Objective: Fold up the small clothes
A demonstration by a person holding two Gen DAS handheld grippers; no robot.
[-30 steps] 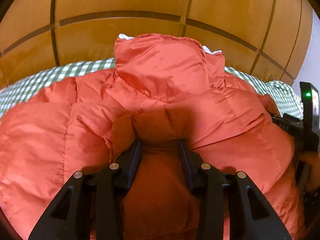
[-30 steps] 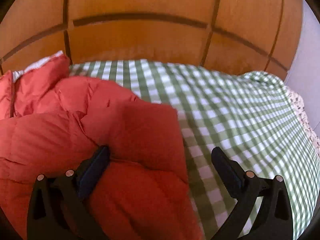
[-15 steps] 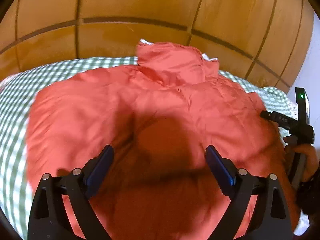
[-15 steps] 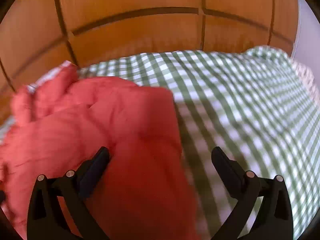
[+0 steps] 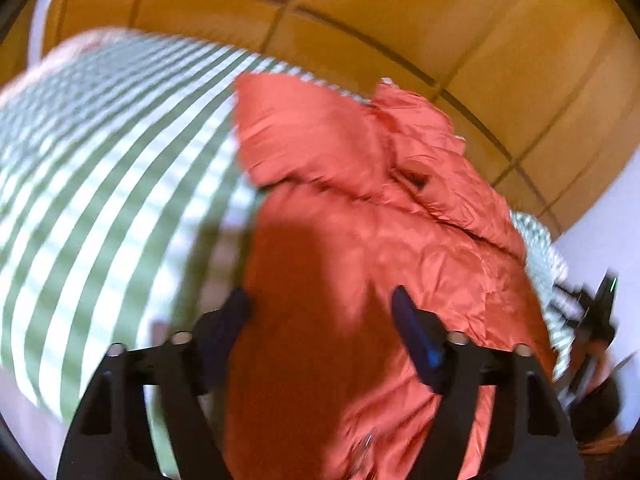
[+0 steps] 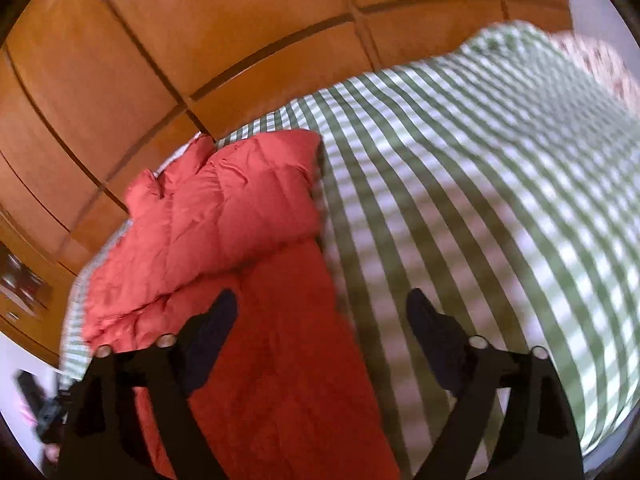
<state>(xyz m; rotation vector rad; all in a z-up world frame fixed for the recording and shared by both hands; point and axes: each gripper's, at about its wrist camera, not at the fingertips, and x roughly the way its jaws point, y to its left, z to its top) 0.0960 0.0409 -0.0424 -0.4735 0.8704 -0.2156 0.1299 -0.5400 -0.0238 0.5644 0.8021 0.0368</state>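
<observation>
An orange-red puffer jacket [image 5: 360, 220] lies flat on a bed with a green-and-white checked sheet [image 5: 100, 180]. My left gripper [image 5: 322, 308] hovers over the jacket's left edge. Its jaws are closing, with the edge lying below and between them, and the pads are not pressing on it. In the right wrist view the jacket [image 6: 240, 220] fills the left side. My right gripper [image 6: 322, 312] straddles the jacket's right edge. Its jaws are also closing, with no grip on the fabric. The right gripper shows blurred at the far right [image 5: 596, 312].
A wooden panelled wall [image 6: 200, 40] rises right behind the bed. Bare checked sheet [image 6: 480, 180] stretches to the right of the jacket, with a floral cloth [image 6: 600, 60] at its far corner. A white wall [image 5: 600, 220] stands at the bed's right side.
My left gripper let go of the jacket fold, opened wide and swung left to the jacket's left edge. My right gripper pulled back and rolled. Both pairs of jaws have narrowed a little.
</observation>
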